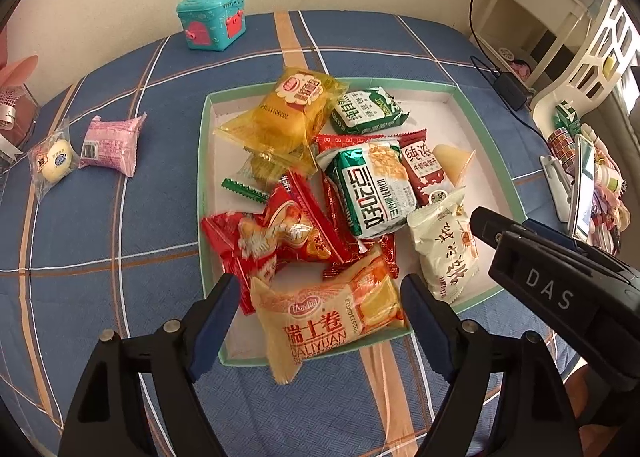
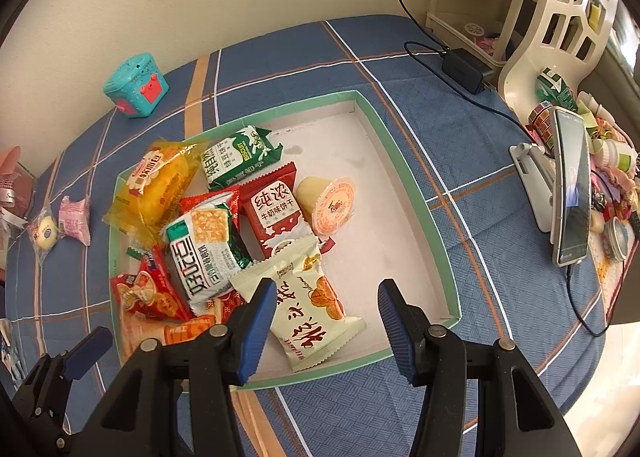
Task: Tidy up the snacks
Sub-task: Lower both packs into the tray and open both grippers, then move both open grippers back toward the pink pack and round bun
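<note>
We hold the left hand-held gripper (image 1: 316, 321) open astride the orange Swiss-roll packet (image 1: 328, 321) on the green-rimmed tray (image 1: 206, 161); the right hand-held gripper (image 2: 328, 321) hangs open, empty, above the tray.

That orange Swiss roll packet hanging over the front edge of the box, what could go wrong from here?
The orange Swiss roll packet overhangs the box rim, between the open left gripper pads; it could slide out onto the tablecloth. The right gripper hangs close by, so the two could collide.
</note>
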`<state>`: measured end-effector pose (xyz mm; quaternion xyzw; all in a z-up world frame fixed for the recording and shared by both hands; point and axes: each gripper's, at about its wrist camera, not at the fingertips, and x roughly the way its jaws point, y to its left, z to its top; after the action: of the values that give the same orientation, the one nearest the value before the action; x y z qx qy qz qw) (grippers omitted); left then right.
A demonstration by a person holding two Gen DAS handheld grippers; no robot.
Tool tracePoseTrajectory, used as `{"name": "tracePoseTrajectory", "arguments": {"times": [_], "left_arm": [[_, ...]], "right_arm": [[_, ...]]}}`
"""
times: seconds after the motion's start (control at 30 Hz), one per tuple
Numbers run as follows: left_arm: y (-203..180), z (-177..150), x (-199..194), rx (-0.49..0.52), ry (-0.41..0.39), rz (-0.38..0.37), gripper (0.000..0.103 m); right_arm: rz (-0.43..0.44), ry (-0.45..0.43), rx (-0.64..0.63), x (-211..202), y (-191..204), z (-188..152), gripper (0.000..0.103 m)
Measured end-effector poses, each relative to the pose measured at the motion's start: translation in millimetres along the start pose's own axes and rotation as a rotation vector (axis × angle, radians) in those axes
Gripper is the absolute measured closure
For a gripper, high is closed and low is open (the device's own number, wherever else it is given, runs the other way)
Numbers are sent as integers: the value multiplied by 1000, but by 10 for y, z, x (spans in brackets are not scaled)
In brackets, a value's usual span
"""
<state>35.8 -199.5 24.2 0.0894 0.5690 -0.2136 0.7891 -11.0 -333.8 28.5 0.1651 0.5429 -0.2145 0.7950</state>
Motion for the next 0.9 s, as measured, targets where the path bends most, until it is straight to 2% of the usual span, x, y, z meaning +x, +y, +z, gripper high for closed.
{"name": "tracePoseTrajectory", "arguments": {"times": [0.17,0.43,0.6,0.83,0.9], "left_arm": [[64,15,-36,-14,-13,11,19],[459,74,-116,-166,-46,24,19],[749,93,-226,-266,-94,64,19],[1018,96,-302,-358,-127,75,19],[1070,99,-306,-370,-131,78,13]], "right_arm": [[0,2,-1,4,6,1,47],[2,3,0,8,3,-5,47],[4,2,-8,5,25,-3,47],[13,0,-22,-12,48,4,47],[19,1,-26,-7,47,8,44]]}}
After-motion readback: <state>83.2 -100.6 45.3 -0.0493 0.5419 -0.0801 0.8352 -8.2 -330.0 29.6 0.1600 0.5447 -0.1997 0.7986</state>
